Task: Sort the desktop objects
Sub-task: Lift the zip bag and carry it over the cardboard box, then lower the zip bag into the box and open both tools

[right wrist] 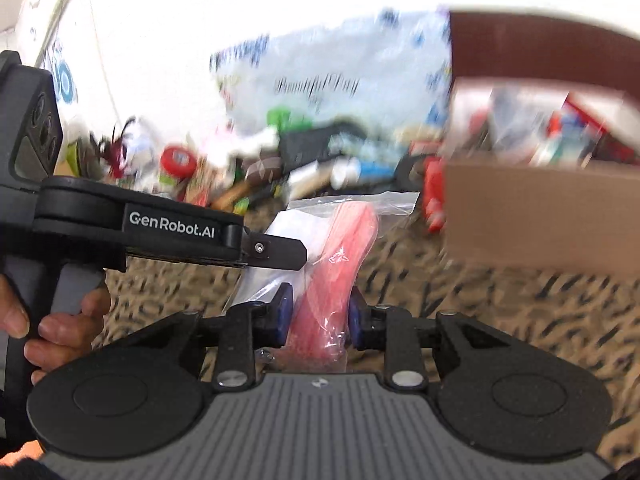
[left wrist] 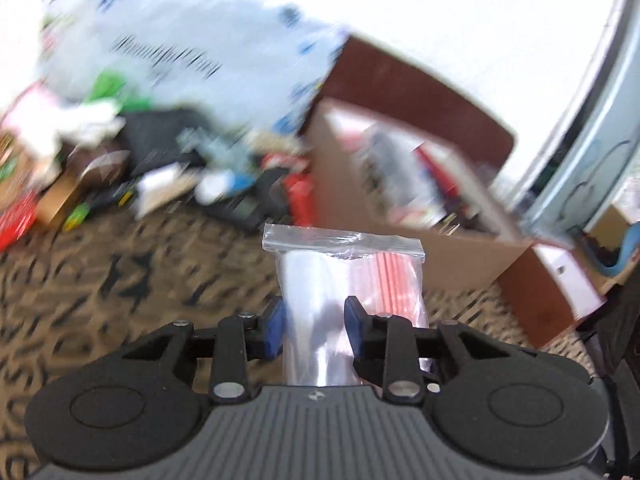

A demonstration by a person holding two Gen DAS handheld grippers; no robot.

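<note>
A clear zip bag [left wrist: 344, 280] holds a white bundle and a red bundle. My left gripper [left wrist: 314, 326] is shut on its white side and holds it upright above the patterned carpet. The same bag [right wrist: 340, 240] shows in the right wrist view, where my right gripper [right wrist: 320, 314] is shut on its red side. The left gripper's body [right wrist: 172, 230] reaches in from the left and touches the bag's white part. An open cardboard box [left wrist: 420, 200] full of mixed items stands just beyond the bag; it also shows in the right wrist view [right wrist: 540, 208].
A blurred pile of clutter [left wrist: 160, 168] lies on the carpet at the back left, under a large pale plastic bag [left wrist: 192, 52]. It shows in the right wrist view too [right wrist: 280, 168]. Patterned carpet [left wrist: 120, 288] spreads in front. A white wall is behind.
</note>
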